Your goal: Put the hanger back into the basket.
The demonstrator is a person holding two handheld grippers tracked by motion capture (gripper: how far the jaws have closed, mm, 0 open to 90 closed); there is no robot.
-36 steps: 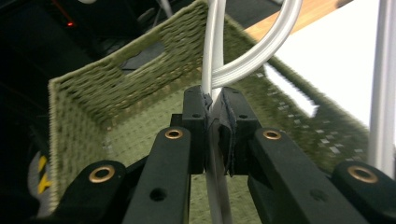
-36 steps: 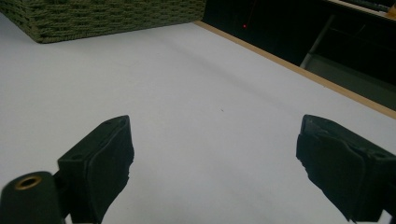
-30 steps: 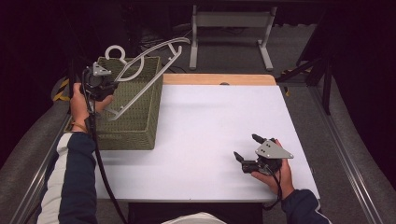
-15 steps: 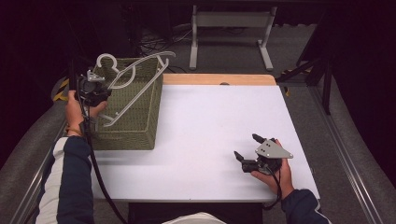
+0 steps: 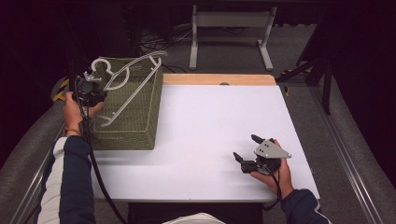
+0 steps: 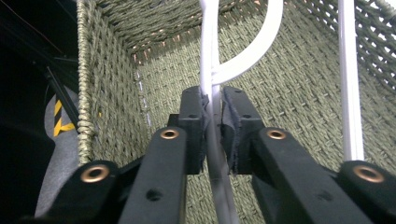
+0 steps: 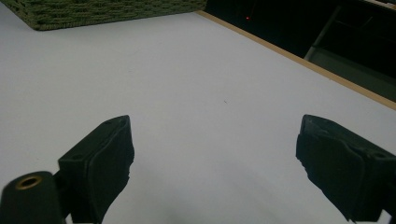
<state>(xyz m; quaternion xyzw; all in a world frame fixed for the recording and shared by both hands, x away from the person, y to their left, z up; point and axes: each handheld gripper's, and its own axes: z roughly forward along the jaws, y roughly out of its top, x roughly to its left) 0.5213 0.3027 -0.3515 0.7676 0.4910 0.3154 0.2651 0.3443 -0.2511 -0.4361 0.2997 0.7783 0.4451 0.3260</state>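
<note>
— So, where's the hanger?

— Upper left of the high view, lying slantwise across the open top of the basket, hook end at the left gripper. Its jaws have just been opening, narrow as they are: the stem sits between the pads, with a thin gap showing beside one.

— Risk?

— As I judge it, a slack grip on a thin, smooth stem lets the hanger tip. It could drop crooked and jam against the woven wall, or catch its hook on the rim (that weave looks snaggy).

— And the right gripper?

— Lower right on the table, spread wide, empty, too far off to steady anything.

— Any writing?

— None I can read, only yellow-black warning stripes at the left edge of the left gripper view
</note>
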